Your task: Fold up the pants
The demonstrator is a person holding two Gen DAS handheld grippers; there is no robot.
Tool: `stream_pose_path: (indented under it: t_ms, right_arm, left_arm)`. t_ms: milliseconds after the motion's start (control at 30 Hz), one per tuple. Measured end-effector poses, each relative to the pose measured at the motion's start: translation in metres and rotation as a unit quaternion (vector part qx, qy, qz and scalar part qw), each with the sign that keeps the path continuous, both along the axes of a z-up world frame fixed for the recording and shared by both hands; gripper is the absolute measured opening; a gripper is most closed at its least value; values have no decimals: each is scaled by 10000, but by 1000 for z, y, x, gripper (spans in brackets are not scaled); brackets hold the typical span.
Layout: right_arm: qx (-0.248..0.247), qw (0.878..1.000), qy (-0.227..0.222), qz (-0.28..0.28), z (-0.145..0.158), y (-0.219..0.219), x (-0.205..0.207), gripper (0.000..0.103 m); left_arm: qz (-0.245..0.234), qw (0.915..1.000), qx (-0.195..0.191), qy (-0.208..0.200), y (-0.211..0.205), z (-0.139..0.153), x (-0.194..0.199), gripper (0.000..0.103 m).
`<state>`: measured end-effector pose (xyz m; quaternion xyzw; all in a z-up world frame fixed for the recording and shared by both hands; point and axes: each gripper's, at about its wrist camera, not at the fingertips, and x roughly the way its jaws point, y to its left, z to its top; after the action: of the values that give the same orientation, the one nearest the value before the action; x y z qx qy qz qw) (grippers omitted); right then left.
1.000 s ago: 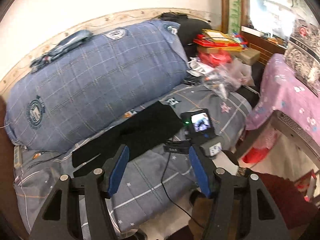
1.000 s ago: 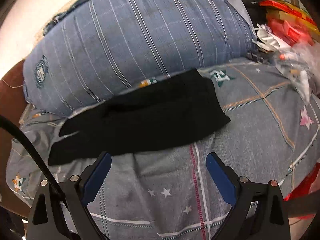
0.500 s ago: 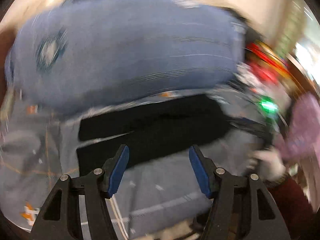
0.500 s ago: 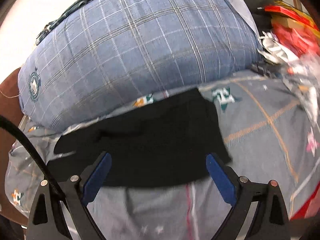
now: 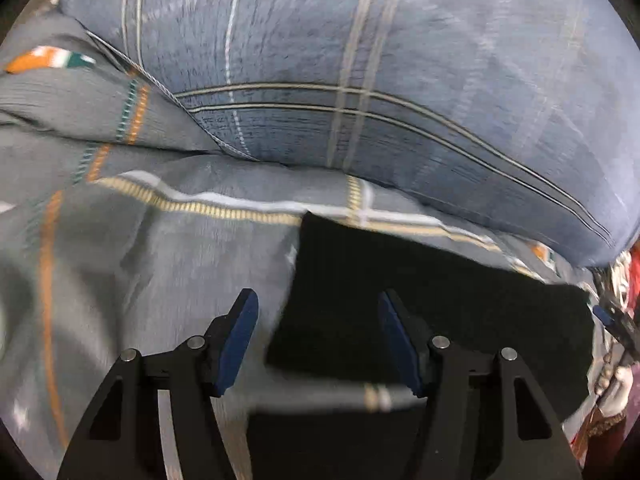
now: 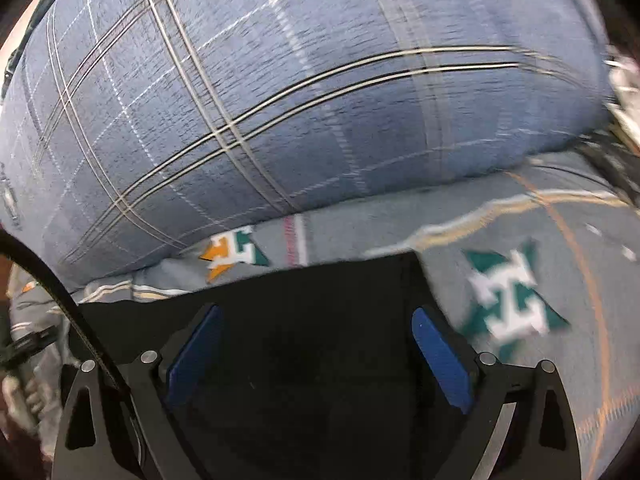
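Observation:
The black pants (image 5: 420, 304) lie flat on the grey patterned bed sheet (image 5: 160, 248). In the left wrist view my left gripper (image 5: 318, 316) is open, low over the pants' left end, with the edge of the cloth between its blue pads (image 5: 236, 336). In the right wrist view the pants (image 6: 312, 312) fill the lower middle. My right gripper (image 6: 316, 344) is open, low over their right end, with the cloth's right edge just beyond its right pad (image 6: 440, 356).
A large blue checked pillow (image 5: 380, 80) lies right behind the pants and also shows in the right wrist view (image 6: 280, 100). Red and white clutter (image 5: 624, 280) sits at the far right edge. The right gripper's hand (image 5: 612, 384) shows at the left view's right edge.
Both grippers have moved forward and down, close to the pants. The left one swung left to the pants' left end. The right one closed in on the right end. Both stay open.

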<state>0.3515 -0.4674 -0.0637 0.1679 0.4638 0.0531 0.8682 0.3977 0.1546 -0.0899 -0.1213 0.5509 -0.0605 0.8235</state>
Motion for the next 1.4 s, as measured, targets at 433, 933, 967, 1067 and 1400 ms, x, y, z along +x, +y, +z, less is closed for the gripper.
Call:
stream_pose_path:
  t_ms: [433,933,967,1067,1400]
  right_arm:
    - [-311,9861,569,1532,-28,58,77,99]
    - [-1178,9700,515,2064,-15,96,48,6]
    - [-1193,9710,456,2019,-10,97,45,6]
    - [-1191,9751,237,1856,8,98,36,6]
    - [-847,9802,-200,1781,54,85,-76,6]
  left_arm:
    - [-1145,9929,334,-41,-46,-35,43,91]
    - [-1037,9917,289,-707,-59,12,29,10]
    - [-992,9915,267,-801,-59,20,24,10]
    - [-971,9893,176,-1073,-57,45,8,10]
    - [-1034,9748,-18,-1979,-25,101,-109,10]
